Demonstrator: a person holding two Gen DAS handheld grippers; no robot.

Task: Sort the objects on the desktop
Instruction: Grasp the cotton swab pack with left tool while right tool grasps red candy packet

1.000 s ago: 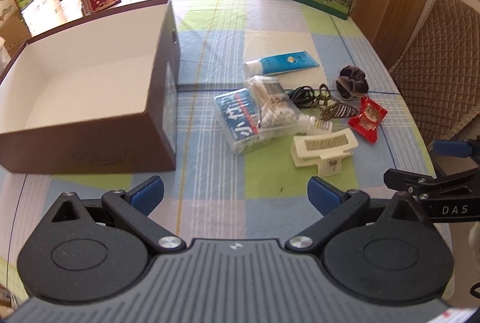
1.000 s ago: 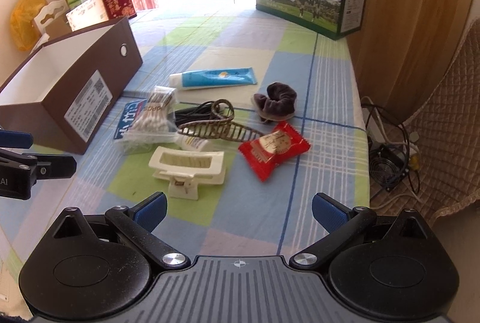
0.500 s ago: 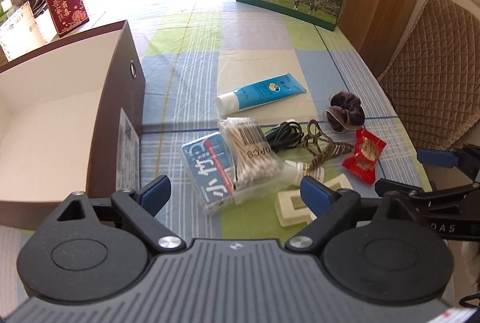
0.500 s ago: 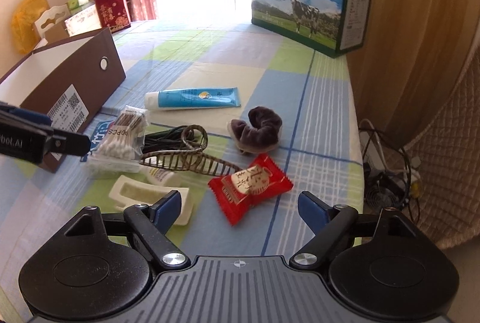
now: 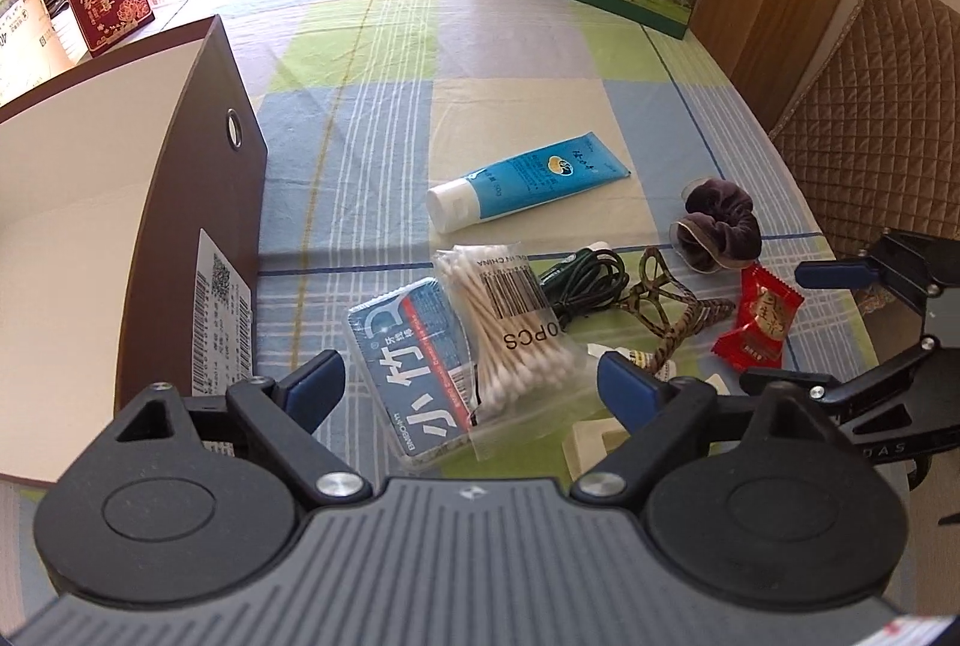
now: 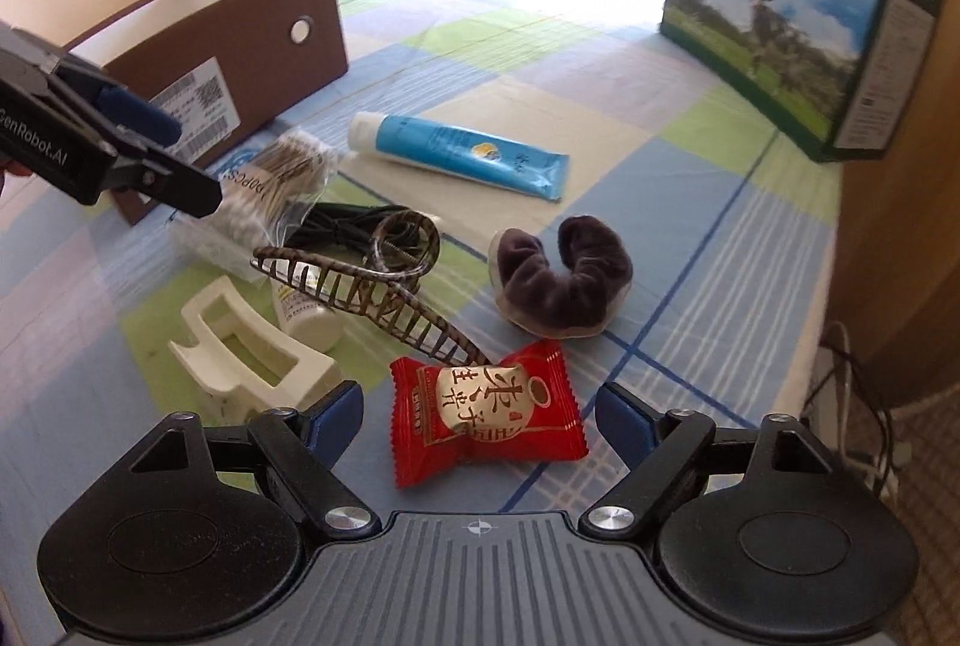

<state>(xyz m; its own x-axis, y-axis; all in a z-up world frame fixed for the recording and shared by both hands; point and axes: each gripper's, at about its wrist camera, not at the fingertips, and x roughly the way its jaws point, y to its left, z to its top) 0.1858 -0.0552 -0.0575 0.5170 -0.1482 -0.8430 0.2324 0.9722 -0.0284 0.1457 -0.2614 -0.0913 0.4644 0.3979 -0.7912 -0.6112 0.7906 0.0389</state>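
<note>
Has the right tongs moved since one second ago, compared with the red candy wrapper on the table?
Yes. The right tongs came forward and down toward the red candy wrapper, which now lies between its closing, not yet touching jaws.

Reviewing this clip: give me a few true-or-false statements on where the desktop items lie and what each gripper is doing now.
1. The red snack packet lies between the right gripper fingers, not yet pinched. True; the jaws have just been closing.
2. The blue tube is inside the brown box. False: it lies on the tablecloth.
3. The left gripper holds the cotton swab bag. False: its open jaws hover over the bag and the dental floss pack.
4. The dark scrunchie lies beside the brown hair claw. True.
</note>
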